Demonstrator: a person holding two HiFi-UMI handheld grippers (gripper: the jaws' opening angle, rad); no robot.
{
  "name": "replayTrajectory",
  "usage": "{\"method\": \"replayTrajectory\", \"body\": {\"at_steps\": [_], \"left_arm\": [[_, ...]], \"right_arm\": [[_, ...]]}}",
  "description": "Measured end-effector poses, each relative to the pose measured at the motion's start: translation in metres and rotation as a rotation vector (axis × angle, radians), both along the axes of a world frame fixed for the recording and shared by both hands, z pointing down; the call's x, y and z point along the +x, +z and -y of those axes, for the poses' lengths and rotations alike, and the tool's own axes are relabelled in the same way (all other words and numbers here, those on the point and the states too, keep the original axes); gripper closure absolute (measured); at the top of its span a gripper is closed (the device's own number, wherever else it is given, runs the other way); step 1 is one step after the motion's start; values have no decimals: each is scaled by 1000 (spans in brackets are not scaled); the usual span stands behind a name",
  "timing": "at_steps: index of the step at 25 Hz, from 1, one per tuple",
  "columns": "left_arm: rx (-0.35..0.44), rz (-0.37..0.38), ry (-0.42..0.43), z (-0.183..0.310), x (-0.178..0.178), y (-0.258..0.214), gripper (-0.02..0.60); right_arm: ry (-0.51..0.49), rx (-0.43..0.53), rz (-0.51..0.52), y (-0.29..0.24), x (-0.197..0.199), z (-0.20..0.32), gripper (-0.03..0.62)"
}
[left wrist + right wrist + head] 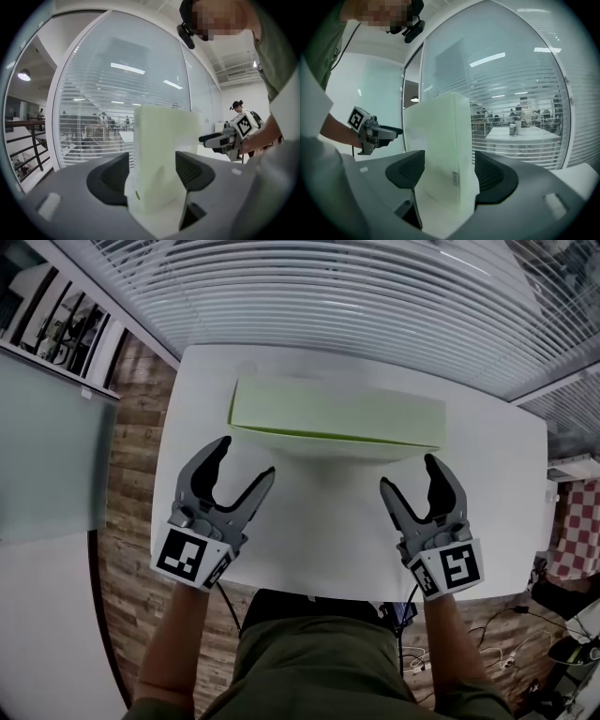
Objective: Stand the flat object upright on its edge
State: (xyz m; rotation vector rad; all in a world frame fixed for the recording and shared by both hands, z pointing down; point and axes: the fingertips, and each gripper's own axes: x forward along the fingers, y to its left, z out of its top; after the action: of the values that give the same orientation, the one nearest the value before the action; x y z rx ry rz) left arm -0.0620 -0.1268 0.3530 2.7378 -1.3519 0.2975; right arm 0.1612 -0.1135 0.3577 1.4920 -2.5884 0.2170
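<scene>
A pale green flat box [333,413] stands upright on its long edge near the back of the white table [319,512]. My left gripper [246,457] is open, a short way in front of the box's left end, with nothing between its fingers. The right gripper [410,472] is open too, just in front of the box's right end. In the left gripper view the box [161,150] rises ahead between the open jaws [152,176], apart from the pads. The right gripper view shows the box's narrow end [440,145] ahead of its open jaws [449,176].
A glass wall with slatted blinds [375,306] runs right behind the table. Wooden floor [131,474] lies to the left, and cables [506,634] trail on the floor at the right. The person's lap [319,652] is at the table's front edge.
</scene>
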Motion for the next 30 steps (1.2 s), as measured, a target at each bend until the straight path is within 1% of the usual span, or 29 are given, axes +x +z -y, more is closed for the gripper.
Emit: {"method": "replayTrajectory", "body": {"at_steps": [4, 5, 6, 12, 17, 18, 26, 30], "left_arm": [[17, 13, -27, -13, 4, -8, 296], [20, 16, -33, -16, 4, -10, 305], [22, 18, -39, -18, 5, -11, 309], [41, 27, -49, -28, 10, -24, 346], [49, 30, -36, -44, 10, -31, 371], [53, 31, -32, -46, 9, -33, 378], [102, 12, 13, -58, 10, -56, 433], [124, -15, 43, -75, 9, -69, 451]], "right_arm": [[-27, 11, -1, -7, 6, -9, 255], [-34, 14, 1, -9, 6, -11, 264], [-40, 16, 4, -11, 7, -13, 291], [-63, 33, 21, -24, 9, -19, 324], [-75, 46, 24, -31, 5, -29, 346], [-75, 51, 26, -34, 3, -31, 372], [-66, 84, 37, -55, -11, -44, 450], [-49, 103, 37, -67, -22, -63, 490]]}}
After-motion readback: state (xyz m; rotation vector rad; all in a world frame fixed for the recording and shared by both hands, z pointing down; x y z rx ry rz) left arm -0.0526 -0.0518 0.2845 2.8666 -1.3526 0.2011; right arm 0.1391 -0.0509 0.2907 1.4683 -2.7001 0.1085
